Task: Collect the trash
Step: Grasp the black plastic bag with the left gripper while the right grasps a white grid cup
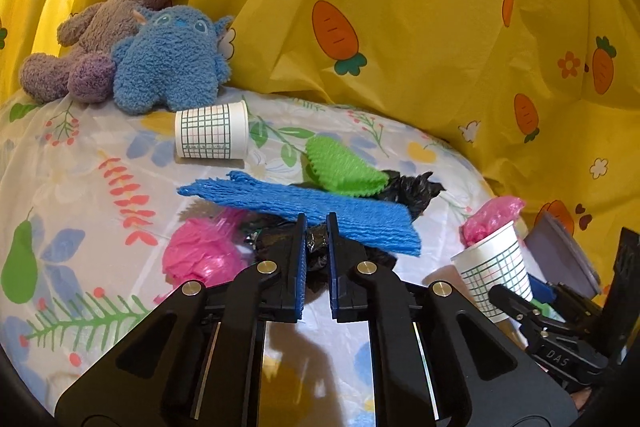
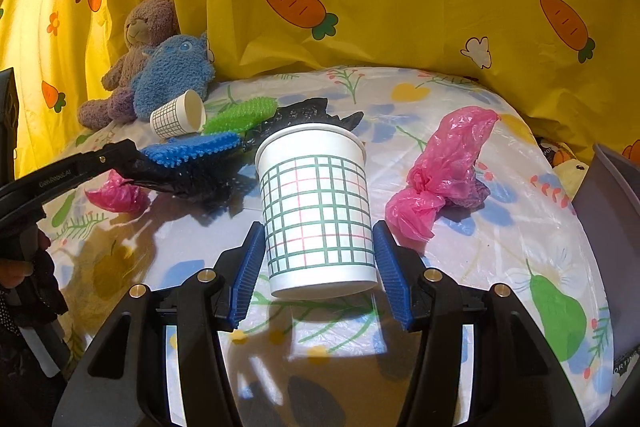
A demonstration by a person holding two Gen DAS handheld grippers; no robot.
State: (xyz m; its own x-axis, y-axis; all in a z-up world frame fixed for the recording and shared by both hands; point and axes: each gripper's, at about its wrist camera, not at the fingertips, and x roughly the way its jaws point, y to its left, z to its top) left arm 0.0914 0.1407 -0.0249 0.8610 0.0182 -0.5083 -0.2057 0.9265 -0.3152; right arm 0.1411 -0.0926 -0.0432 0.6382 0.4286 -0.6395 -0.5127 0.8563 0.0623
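Black bag [image 1: 316, 241] pinched by left fingers [image 1: 298, 247] | right fingers [image 2: 248, 267] clasp upright cup [image 2: 320, 211], angled downward

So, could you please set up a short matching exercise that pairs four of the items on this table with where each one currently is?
Items:
1. upright paper cup
2. tipped paper cup
3. black plastic bag
4. blue foam net

Places:
A. lying on top of the black bag
B. pinched in the left gripper
C. on its side by the blue plush toy
D. between the right gripper pads

Pairs: 1-D, 2-C, 3-B, 4-A
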